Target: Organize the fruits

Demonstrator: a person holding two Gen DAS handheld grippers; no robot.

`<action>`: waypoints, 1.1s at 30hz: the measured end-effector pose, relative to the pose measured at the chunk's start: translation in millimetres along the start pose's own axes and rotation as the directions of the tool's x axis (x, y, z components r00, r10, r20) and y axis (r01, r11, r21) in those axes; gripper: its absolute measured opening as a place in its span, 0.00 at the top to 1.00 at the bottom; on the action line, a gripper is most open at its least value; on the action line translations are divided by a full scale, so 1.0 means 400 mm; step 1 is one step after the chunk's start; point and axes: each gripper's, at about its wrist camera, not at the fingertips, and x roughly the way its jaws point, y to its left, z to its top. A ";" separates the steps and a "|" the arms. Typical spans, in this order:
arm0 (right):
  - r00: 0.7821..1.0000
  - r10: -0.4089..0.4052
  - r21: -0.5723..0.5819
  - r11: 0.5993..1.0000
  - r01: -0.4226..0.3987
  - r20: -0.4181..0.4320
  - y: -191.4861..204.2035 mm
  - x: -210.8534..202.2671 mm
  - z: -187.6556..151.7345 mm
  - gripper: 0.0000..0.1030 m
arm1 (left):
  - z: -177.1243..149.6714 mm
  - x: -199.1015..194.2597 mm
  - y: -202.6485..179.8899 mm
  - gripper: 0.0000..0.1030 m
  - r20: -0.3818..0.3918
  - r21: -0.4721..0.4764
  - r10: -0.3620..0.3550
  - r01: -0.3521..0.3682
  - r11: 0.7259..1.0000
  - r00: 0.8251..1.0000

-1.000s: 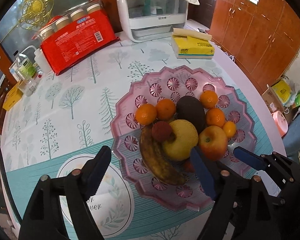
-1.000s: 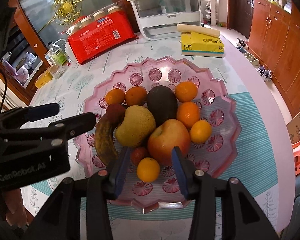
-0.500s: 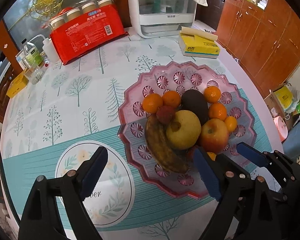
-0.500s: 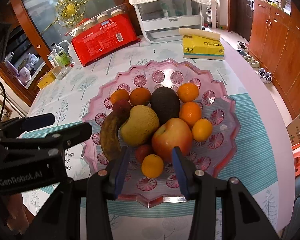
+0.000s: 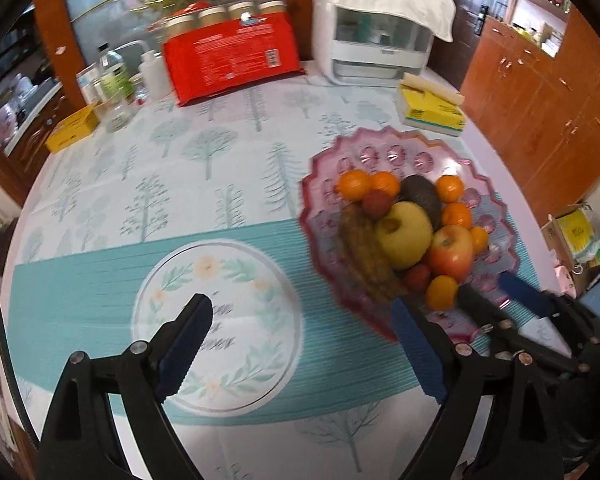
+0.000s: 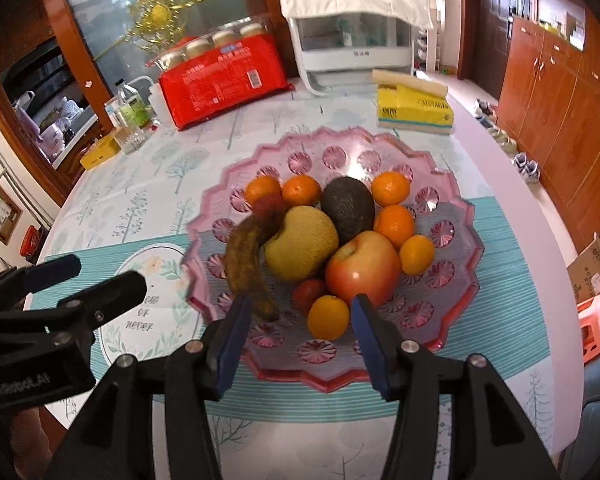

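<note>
A pink scalloped plate (image 6: 452,200) (image 5: 324,176) holds a brown banana (image 6: 246,260), a yellow pear (image 6: 302,242), a red apple (image 6: 362,268), a dark avocado (image 6: 348,208), small red fruits and several oranges. My right gripper (image 6: 298,322) is open and empty at the plate's near rim, beside one orange (image 6: 328,316). My left gripper (image 5: 300,332) is open and empty above the round flower print (image 5: 216,332), left of the plate. The right gripper shows in the left wrist view (image 5: 504,300).
At the table's back stand a red package with jars (image 6: 220,80), a white covered appliance (image 6: 356,48), a yellow tissue pack (image 6: 414,110), bottles (image 6: 130,112) and a yellow box (image 6: 100,152). Wooden cabinets (image 6: 560,100) line the right side.
Both grippers have drawn back toward me and up, away from the plate. The left gripper has also shifted left, over the flower print. Both stay open; the fruit has not moved.
</note>
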 end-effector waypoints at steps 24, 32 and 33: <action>0.993 -0.030 -0.024 0.999 0.033 0.118 0.158 -0.221 -0.104 0.31 | -0.138 -0.191 0.096 0.13 0.081 -0.009 0.051 -0.050 0.999 0.995; 0.996 -0.003 -0.027 1.000 0.006 0.093 0.188 -0.256 -0.115 0.31 | -0.159 -0.246 0.113 0.13 0.111 -0.025 0.058 -0.055 0.998 0.992; 0.996 -0.001 -0.026 1.000 0.003 0.092 0.189 -0.261 -0.115 0.31 | -0.162 -0.251 0.114 0.13 0.115 -0.024 0.060 -0.057 0.998 0.992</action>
